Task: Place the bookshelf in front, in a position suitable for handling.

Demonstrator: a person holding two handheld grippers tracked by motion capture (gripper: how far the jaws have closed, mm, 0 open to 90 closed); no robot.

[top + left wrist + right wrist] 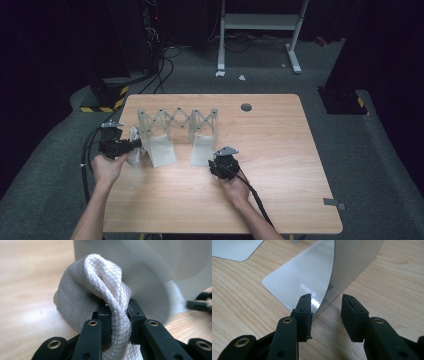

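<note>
Your left gripper (116, 315) has its fingers (102, 317) pinching a bunched white cloth (95, 290), which fills the centre of the left gripper view; gathering it into a wad like this gives you a firm pad to wipe with rather than a loose flap. In the high view the cloth (133, 146) sits at the left of the frame, pressed close against the outer side of the folding rack (177, 120), a grey accordion frame standing in the middle of the worktop (280, 150) with a curved grey panel hanging from each end. Your right gripper (325, 312) has its fingers (303, 312) spread, one on each side of the lower edge of the right panel (312, 275), which curls down onto the wood in the upper middle of the right gripper view. They are not yet pressed on it, though the left finger looks to be touching the sheet. That placement reads as bracing: closing there would probably steady the light rack so it does not slide while the cloth rubs the far end. The left panel (160, 150) lies just beside the cloth.
</note>
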